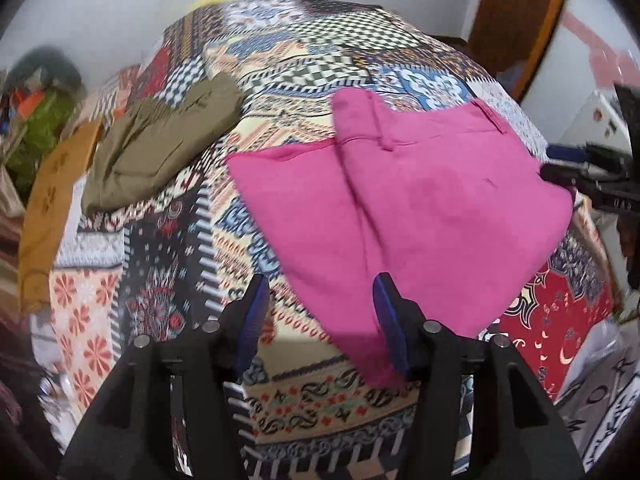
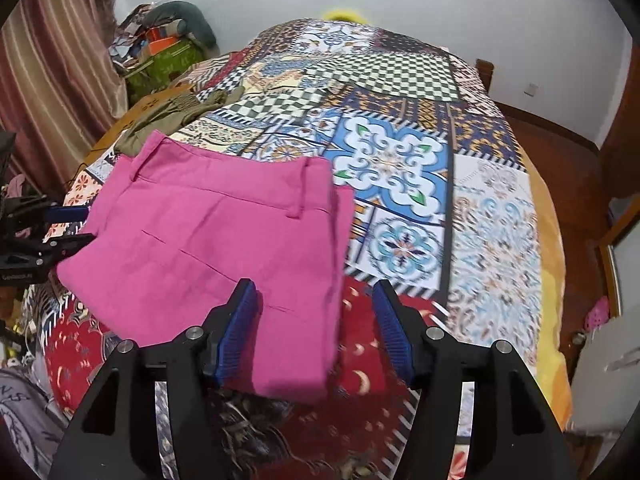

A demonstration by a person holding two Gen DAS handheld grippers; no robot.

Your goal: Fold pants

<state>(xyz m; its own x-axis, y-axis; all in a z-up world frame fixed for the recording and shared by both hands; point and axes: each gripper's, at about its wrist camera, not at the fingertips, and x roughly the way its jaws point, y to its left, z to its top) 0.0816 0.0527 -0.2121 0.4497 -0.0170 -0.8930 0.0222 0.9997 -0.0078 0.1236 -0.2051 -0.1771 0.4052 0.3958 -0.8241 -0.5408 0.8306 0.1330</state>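
White walls [image 2: 460, 4], striped curtain [image 2: 52, 52] at left, patchwork-covered bed [image 2: 400, 92], reddish wooden floor [image 2: 560, 152].

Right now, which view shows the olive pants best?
The left wrist view: the olive pants lie whole there, folded on the bedspread. The right wrist view shows only a part, behind the pink pants.

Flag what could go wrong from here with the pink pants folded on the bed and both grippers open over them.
1. The left gripper and right gripper stand open right at the near edge of the pink pants; a fingertip could catch the cloth on the way out and undo the fold.
2. The layers look uneven at the near edge, so the fold may slump.
3. The olive garment lies close by; another move could drag the pants into it.
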